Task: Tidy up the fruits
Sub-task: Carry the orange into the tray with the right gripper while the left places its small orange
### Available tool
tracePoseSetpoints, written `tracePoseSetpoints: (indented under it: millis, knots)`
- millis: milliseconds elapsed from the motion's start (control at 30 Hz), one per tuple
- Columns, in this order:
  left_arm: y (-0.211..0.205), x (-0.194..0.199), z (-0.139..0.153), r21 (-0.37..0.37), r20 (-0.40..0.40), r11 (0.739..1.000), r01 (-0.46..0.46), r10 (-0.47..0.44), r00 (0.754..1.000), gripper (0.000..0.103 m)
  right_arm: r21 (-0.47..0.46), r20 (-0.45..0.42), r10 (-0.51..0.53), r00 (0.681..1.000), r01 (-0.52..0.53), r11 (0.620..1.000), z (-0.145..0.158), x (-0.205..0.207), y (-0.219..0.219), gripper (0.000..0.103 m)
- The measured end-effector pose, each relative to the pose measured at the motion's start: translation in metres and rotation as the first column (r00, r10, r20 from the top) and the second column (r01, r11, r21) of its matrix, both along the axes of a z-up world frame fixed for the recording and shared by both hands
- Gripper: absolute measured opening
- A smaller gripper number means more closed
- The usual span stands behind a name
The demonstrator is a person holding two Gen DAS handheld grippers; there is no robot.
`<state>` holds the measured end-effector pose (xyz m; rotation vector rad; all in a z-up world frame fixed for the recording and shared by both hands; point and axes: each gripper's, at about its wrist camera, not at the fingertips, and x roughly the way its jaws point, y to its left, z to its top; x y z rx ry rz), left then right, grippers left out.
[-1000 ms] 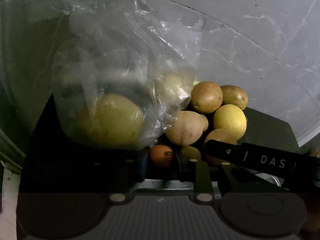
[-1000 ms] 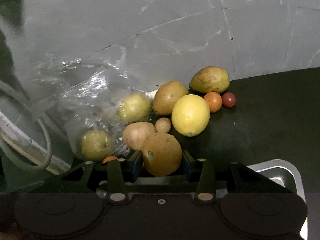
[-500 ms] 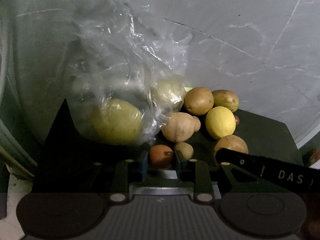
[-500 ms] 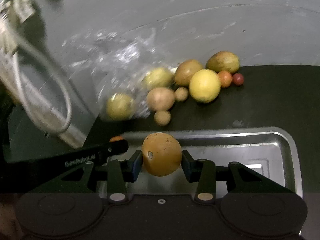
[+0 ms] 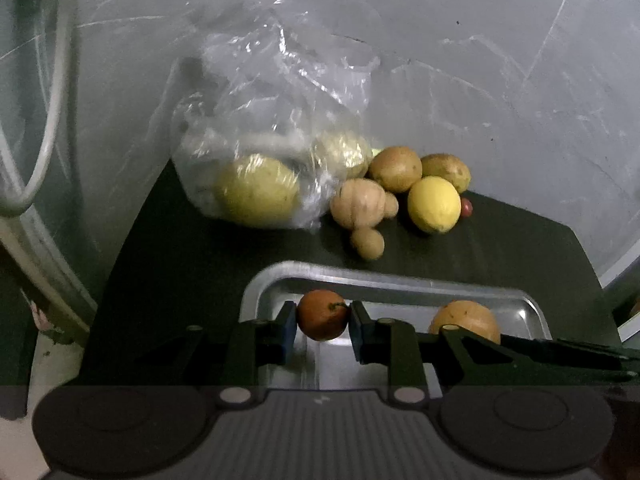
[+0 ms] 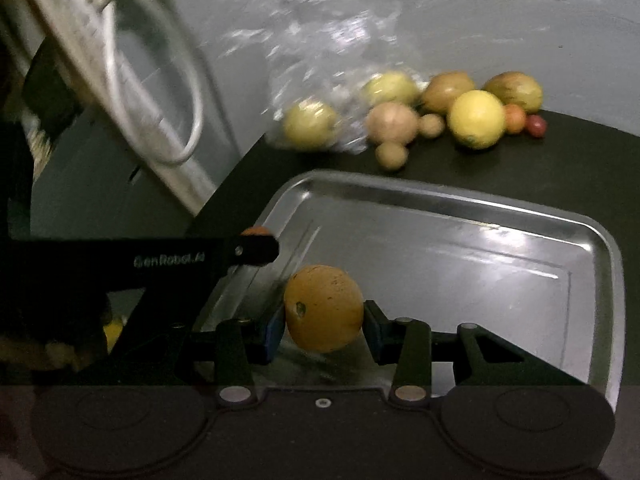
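My left gripper [image 5: 322,320] is shut on a small orange fruit [image 5: 322,315] and holds it over the left end of a metal tray [image 5: 360,276]. My right gripper [image 6: 324,320] is shut on a larger round orange-brown fruit [image 6: 323,307], also over the tray [image 6: 440,200]; this fruit shows in the left wrist view [image 5: 466,318]. A pile of fruit lies beyond the tray on a dark mat: a yellow lemon [image 5: 435,204], brown fruits [image 5: 395,168], a small red one [image 6: 536,125]. A clear plastic bag [image 5: 280,128] holds yellow-green fruits [image 5: 258,190].
A grey marbled wall [image 5: 480,60] rises behind the fruit. A white cable loop [image 6: 160,92] and strip lie left of the mat. The left gripper's arm [image 6: 160,258] crosses the right wrist view at the tray's left edge.
Both grippers pulled back from the fruit pile with their fruits and now hang over the metal tray. The pile and bag look farther away.
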<state>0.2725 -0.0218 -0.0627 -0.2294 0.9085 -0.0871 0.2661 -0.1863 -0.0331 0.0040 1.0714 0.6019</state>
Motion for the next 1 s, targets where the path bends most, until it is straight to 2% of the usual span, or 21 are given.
tracePoseSetpoints:
  millis: [333, 600, 1000]
  knots:
    - [0.007, -0.036, 0.001, -0.007, -0.031, 1.000, -0.028, 0.027, 0.999, 0.030, -0.054, -0.001, 0.111, 0.994, -0.111, 0.992, -0.005, -0.022, 0.017, 0.044]
    - [0.008, -0.055, 0.002, -0.013, -0.058, 1.000, -0.021, 0.020, 0.998, 0.030, -0.073, 0.003, 0.115, 0.993, -0.114, 0.991, -0.006, -0.022, 0.020, 0.044]
    - [0.010, -0.061, -0.005, 0.014, -0.111, 1.000, -0.023, 0.025, 0.994, 0.030, -0.089, 0.012, 0.132, 0.991, -0.130, 0.987, -0.004, -0.024, 0.026, 0.045]
